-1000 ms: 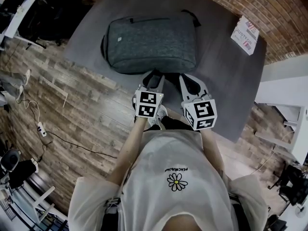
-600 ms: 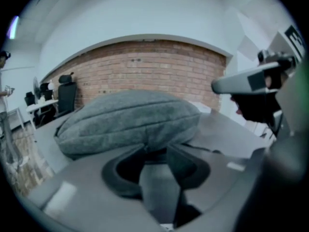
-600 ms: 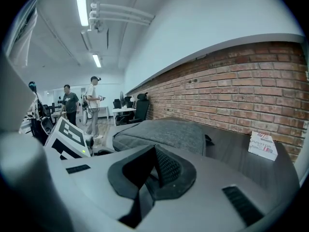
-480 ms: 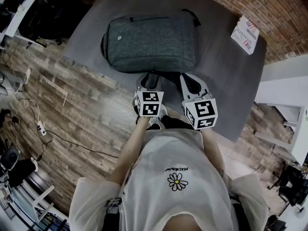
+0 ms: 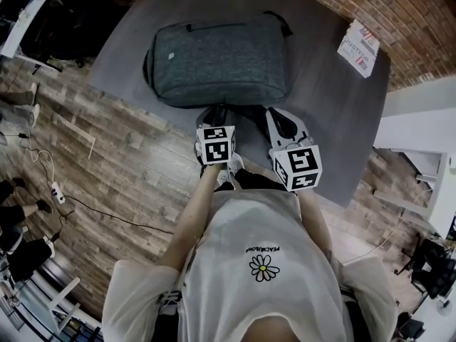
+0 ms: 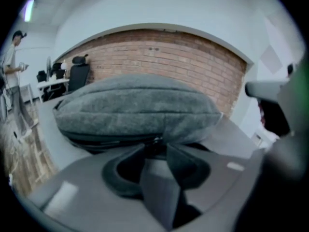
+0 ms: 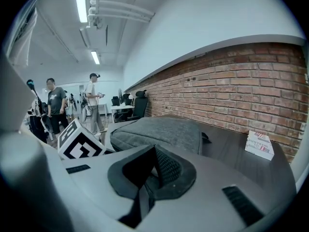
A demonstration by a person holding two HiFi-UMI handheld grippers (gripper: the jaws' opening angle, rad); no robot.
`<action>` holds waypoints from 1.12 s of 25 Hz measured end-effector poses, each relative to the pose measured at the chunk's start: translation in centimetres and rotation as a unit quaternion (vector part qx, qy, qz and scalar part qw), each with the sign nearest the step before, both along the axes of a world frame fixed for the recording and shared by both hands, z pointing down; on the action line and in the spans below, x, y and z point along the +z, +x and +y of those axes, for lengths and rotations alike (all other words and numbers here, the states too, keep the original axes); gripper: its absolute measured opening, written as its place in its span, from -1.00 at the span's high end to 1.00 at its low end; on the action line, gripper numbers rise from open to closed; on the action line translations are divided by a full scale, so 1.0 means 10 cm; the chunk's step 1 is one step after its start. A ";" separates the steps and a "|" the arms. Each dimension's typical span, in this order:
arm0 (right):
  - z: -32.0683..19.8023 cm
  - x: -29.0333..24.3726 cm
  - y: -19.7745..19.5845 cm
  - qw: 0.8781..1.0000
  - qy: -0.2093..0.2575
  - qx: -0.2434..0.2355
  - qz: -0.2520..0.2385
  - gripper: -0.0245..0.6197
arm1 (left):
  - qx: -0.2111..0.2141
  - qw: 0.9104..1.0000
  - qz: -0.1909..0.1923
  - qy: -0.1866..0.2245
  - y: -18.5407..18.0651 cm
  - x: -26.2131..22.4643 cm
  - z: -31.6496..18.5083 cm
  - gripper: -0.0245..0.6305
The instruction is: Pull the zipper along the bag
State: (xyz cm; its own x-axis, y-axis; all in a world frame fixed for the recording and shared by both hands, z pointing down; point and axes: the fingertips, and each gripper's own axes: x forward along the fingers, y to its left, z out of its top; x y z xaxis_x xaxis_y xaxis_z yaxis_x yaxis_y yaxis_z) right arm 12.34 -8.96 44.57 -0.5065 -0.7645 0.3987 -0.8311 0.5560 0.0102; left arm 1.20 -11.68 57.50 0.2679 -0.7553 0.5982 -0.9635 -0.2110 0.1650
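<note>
We judge the pull not yet begun — the bag (image 5: 217, 59) lies flat on the worktop (image 5: 328, 105), its zipper (image 6: 155, 140) running along the near edge. Our left tongs (image 5: 221, 111) face it, have just been closing slightly, yet stand apart on nothing; the right tongs (image 7: 153, 151) are closed, empty.

a white t-shirt (image 5: 260, 291) carries small dark print, upside down in the head view, reading "peaceminusone", next to a daisy emblem (image 5: 263, 268). a white printed card (image 5: 358, 46) at the far right corner of the grey table (image 5: 324, 84) has a headline that seems to read "justtok"; its smaller lines are too small to read. the marker cubes (image 5: 216, 144) show only black-and-white square codes.
</note>
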 end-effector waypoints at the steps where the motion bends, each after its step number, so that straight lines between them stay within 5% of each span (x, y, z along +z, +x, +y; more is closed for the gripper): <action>1: 0.00 0.01 0.00 1.000 -0.001 0.001 0.001 0.92 | -0.008 1.000 0.019 -0.006 -0.01 -0.02 0.00 0.50; 6: 0.01 0.03 0.00 1.000 -0.005 0.001 0.002 0.92 | -0.029 0.997 0.069 -0.028 -0.03 0.00 0.01 0.56; 19: 0.01 0.08 -0.02 1.000 -0.012 -0.003 0.004 0.92 | 0.003 0.996 0.081 -0.035 0.01 0.06 -0.13 0.50; 28: 0.08 0.11 -0.15 1.000 -0.019 -0.021 0.004 0.92 | 0.095 0.993 0.068 0.009 0.12 -0.02 -0.13 0.54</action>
